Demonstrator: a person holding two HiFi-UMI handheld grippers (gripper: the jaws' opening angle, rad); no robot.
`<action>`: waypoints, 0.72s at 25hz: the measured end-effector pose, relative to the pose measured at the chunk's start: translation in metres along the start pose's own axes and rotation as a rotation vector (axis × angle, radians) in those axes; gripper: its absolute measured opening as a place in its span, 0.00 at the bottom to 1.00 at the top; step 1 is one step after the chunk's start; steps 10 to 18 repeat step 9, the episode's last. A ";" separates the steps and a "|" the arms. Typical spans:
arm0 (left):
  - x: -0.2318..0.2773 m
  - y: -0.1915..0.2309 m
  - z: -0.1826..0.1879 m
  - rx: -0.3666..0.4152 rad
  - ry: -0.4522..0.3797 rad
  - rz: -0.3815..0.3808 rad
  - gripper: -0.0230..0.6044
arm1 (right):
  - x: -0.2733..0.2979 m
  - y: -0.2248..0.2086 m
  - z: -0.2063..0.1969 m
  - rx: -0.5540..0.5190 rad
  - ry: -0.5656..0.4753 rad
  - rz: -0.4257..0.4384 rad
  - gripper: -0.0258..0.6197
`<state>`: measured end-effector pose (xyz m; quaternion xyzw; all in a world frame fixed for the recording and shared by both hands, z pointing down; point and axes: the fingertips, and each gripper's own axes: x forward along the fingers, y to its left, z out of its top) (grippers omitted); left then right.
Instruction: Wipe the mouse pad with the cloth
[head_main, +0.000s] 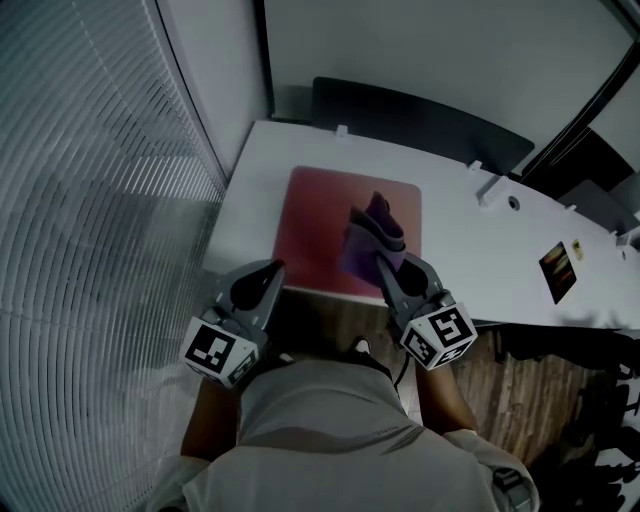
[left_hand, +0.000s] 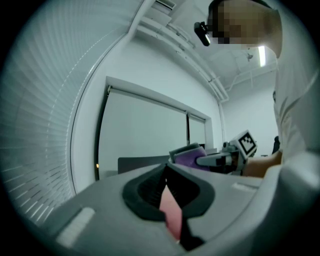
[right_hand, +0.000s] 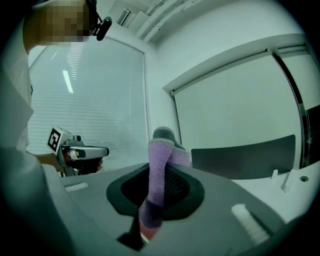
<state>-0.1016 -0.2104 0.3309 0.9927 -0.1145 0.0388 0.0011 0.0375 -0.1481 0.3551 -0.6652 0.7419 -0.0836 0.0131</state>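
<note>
Plainly the purple fleecy cloth (head_main: 372, 235) is a soft, light thing: it is bunched into a standing fold over the right half of the red rectangular mouse pad (head_main: 310, 220), and it will likely crumple and drag under pressure instead of sliding flat. The right gripper (head_main: 385, 262) has it; in the right gripper view the jaws are closed on a lower fold of the cloth (right_hand: 157, 170), with the rest rising above them in a loose plume. A hold low down and across several layers, as here, looks the better one (a single edge would probably slip free or let the cloth trail).

The mouse pad is thin and flexible, judging by its flat lie, and may creep across the smooth white desk (head_main: 470, 250) when rubbed. The left gripper (head_main: 272, 270) sits at the pad's near left corner, at the desk's front edge. In the left gripper view its jaws stand almost together with red pad material (left_hand: 172, 215) filling the slit between them, so it appears to be pinching that corner to keep the pad steady.

Beyond the desk a dark chair back (head_main: 420, 115) stands against the wall, and a pale slatted blind (head_main: 90, 200) fills the left side.
</note>
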 end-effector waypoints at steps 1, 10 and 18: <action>0.000 0.000 -0.002 0.000 0.003 0.000 0.04 | 0.000 0.000 0.000 0.000 0.001 0.004 0.11; 0.006 -0.002 0.003 -0.107 -0.026 -0.008 0.04 | 0.002 -0.007 -0.002 -0.003 0.016 0.015 0.11; 0.006 -0.002 0.003 -0.107 -0.026 -0.008 0.04 | 0.002 -0.007 -0.002 -0.003 0.016 0.015 0.11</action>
